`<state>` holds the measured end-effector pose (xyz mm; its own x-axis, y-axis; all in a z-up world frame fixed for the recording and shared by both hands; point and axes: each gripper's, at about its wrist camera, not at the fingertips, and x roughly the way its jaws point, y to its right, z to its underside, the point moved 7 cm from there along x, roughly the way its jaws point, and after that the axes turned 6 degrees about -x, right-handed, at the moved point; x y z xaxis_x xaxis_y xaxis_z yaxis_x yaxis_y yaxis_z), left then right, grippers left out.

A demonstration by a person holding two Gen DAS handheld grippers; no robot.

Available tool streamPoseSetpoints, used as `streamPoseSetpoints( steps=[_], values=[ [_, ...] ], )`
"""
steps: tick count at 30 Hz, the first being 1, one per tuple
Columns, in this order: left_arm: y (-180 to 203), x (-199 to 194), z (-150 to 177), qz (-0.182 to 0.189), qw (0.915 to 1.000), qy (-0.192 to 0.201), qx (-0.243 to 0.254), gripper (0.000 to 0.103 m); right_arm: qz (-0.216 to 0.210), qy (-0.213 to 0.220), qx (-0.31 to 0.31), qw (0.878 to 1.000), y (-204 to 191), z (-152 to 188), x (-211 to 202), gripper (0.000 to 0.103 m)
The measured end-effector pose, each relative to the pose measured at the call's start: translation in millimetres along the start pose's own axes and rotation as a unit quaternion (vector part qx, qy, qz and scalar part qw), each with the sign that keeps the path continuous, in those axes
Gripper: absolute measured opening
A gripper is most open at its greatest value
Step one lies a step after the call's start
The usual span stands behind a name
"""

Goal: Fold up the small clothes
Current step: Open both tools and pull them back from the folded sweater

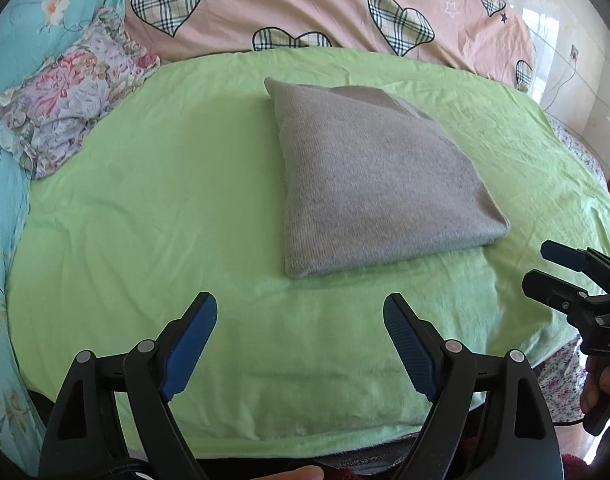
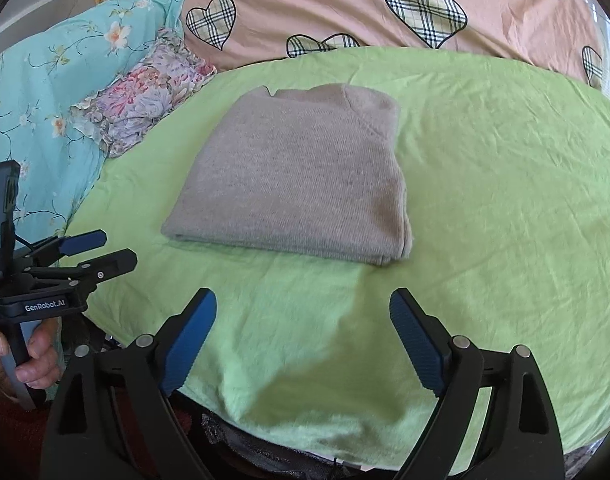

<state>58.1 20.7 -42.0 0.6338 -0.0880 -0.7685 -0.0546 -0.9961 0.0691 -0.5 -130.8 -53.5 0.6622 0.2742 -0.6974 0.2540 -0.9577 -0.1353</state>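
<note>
A grey knit sweater (image 1: 369, 176) lies folded into a flat rectangle on the green sheet (image 1: 165, 208); it also shows in the right wrist view (image 2: 301, 176), with its neckline at the far edge. My left gripper (image 1: 301, 312) is open and empty, held over the sheet just short of the sweater's near edge. My right gripper (image 2: 303, 308) is open and empty, also short of the near edge. The right gripper shows at the right edge of the left wrist view (image 1: 545, 268), and the left gripper shows at the left of the right wrist view (image 2: 117, 248).
A crumpled floral cloth (image 1: 69, 104) lies at the sheet's left edge, also in the right wrist view (image 2: 141, 96). A pink quilt with plaid hearts (image 1: 305, 4) lies behind the sheet. Blue floral bedding (image 2: 37, 92) is at the left. The sheet's near edge drops off the bed.
</note>
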Motion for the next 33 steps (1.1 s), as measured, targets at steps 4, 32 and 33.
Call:
streamPoseSetpoints(
  steps=[4, 32, 33],
  values=[
    [3, 5, -13, -0.014, 0.9999, 0.004, 0.006, 0.088, -0.002, -0.002, 0.001, 1.0, 2, -14, 7, 0.09],
    [18, 38, -63, -0.064, 0.9976, 0.002, 0.026, 0.089, -0.031, -0.022, 0.024, 0.999, 14, -66, 46, 0.094],
    [19, 39, -65, -0.064, 0.9976, 0.002, 0.026, 0.089, -0.03, -0.024, 0.024, 0.999, 14, -67, 47, 0.095]
  ],
)
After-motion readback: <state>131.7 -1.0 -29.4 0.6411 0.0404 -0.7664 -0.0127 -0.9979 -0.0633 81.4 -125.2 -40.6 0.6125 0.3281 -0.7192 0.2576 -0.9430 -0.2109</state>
